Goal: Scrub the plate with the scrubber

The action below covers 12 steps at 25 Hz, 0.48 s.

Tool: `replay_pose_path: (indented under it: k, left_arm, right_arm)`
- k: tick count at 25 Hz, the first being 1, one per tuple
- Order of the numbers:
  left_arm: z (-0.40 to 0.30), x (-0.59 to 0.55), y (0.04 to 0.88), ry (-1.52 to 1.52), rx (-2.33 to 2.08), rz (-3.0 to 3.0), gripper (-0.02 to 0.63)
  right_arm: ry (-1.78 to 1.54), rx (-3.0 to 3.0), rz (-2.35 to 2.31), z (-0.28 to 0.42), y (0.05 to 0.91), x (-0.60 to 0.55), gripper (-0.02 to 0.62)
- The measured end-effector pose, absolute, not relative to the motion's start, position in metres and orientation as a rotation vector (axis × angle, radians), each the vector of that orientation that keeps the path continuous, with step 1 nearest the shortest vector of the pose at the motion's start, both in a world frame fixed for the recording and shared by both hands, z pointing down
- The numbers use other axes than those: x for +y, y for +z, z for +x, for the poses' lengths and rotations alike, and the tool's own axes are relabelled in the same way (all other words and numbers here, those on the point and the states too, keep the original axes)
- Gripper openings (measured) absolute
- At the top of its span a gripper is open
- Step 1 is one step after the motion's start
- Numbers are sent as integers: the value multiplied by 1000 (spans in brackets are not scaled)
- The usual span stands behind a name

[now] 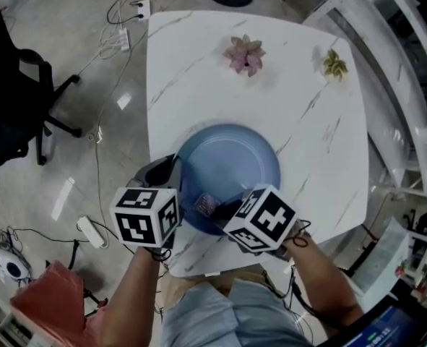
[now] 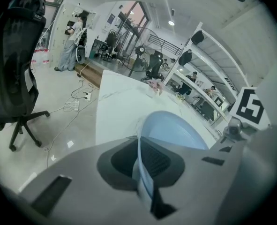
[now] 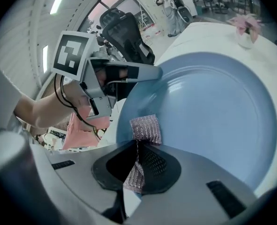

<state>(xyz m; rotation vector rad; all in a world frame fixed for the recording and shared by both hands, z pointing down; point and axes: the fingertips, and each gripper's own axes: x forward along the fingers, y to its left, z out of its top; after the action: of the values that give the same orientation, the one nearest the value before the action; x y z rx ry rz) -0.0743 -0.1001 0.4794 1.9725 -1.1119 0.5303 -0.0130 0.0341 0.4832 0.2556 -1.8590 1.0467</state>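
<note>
Head view: the blue plate (image 1: 231, 157) is at the near side of the table (image 1: 199, 63). Left gripper view: my left tongs (image 2: 140, 149) clench the plate's rim, steadying it. Right gripper view: my right tongs (image 3: 138, 151) pinch the scrubber (image 3: 145, 128), which is pressed on the plate's near side. Scrubbing step, I reckon. Next up needs firm sweeps across the middle.

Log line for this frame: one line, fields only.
step: scrub | left gripper: jaws shut on plate rim | right gripper: jaws shut on scrubber, scrubber on plate near rim | plate on white table
</note>
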Motion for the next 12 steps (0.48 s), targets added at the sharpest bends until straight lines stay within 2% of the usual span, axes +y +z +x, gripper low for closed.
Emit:
replay_pose_path:
  k: [12]
  left_arm:
    - [-75,-99,478,541,-1112,1979,15]
  right_arm:
    - [1104,-1787,490,57,483,5,38]
